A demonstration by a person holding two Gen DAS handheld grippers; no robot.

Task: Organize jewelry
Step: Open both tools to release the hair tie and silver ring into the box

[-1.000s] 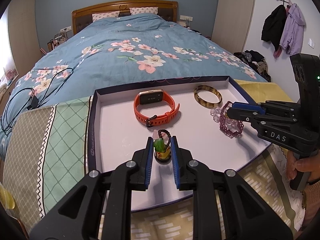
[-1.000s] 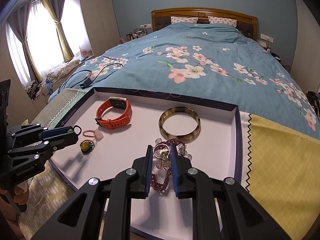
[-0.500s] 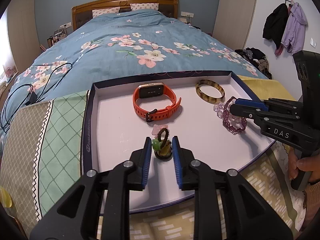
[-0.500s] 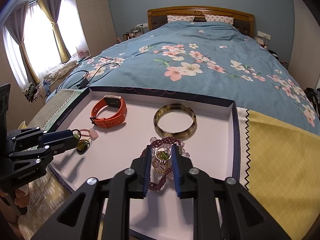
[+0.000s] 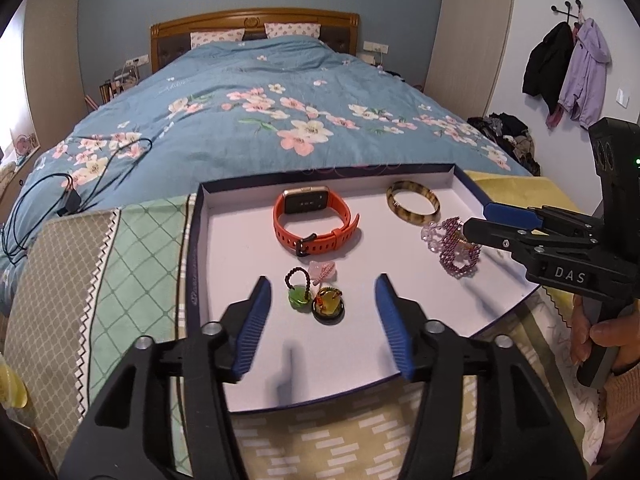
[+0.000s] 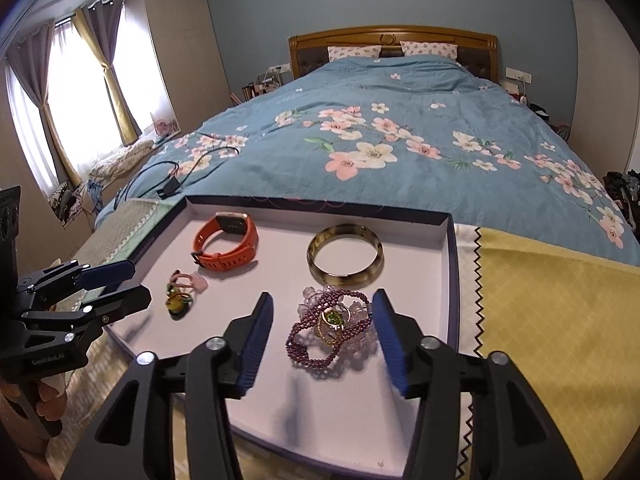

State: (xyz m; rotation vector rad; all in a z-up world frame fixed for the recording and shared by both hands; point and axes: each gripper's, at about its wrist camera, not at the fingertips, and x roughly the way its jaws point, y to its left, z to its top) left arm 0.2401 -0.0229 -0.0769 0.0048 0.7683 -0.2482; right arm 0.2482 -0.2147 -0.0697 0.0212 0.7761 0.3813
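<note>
Left gripper [image 5: 322,322] jaws opening, nothing pinched: the small charms [image 5: 316,300] lie on the tray [image 5: 256,240] floor between the blue pads, touching neither. Right gripper [image 6: 322,336] jaws opening too, with the purple bead bracelet [image 6: 330,334] loose between them. Orange watch [image 5: 314,224] and bangle [image 6: 345,254] lie farther back.

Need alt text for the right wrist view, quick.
The right gripper is opening around a purple bead bracelet with a green-stone ring on it, lying in a white tray. Beyond lie a horn-patterned bangle and orange watch; the left gripper is at the left.
</note>
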